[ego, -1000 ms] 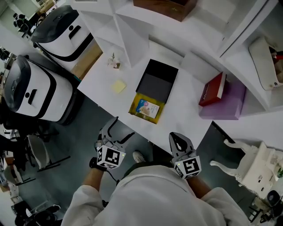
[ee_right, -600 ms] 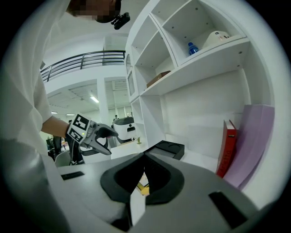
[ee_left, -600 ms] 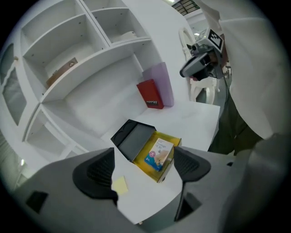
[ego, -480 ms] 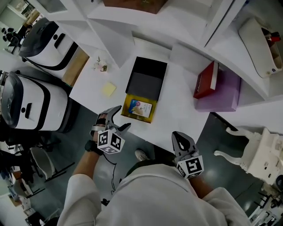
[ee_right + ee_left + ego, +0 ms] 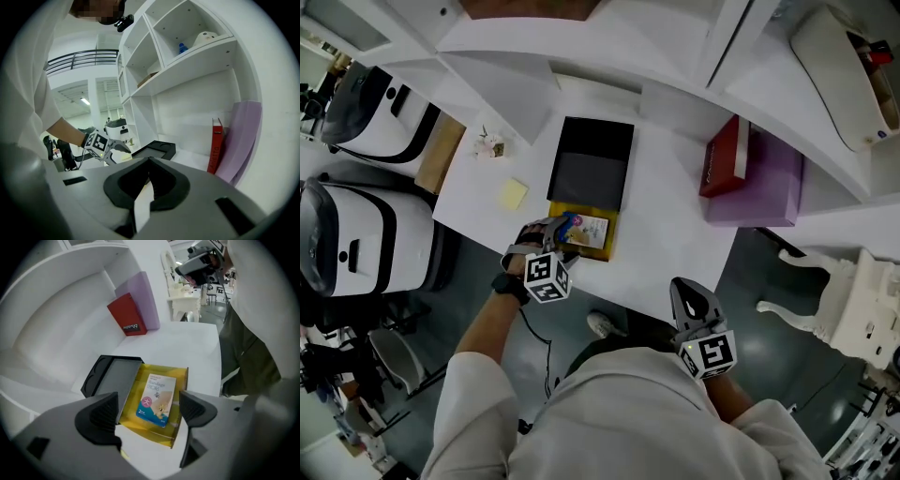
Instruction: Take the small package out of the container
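An open yellow container (image 5: 577,249) sits near the front edge of the white table (image 5: 670,225). A small blue-and-white bandage package (image 5: 592,228) lies flat inside it. The container's black part (image 5: 591,164) lies just behind it. My left gripper (image 5: 553,231) is open at the container's near left corner. In the left gripper view its open jaws (image 5: 149,404) frame the package (image 5: 156,398) and the yellow container (image 5: 174,380), touching neither. My right gripper (image 5: 684,289) is shut and holds nothing, off the table's front edge; its jaws (image 5: 149,174) meet in the right gripper view.
A red book (image 5: 724,157) leans against a purple box (image 5: 773,183) at the table's right. A yellow sticky note (image 5: 513,194) and a small pink object (image 5: 490,145) lie at the left. White shelves rise behind. Two white-and-black machines (image 5: 356,234) stand on the floor at left.
My left gripper has moved forward from below the table edge up to the yellow container. The right gripper has stayed shut in place.
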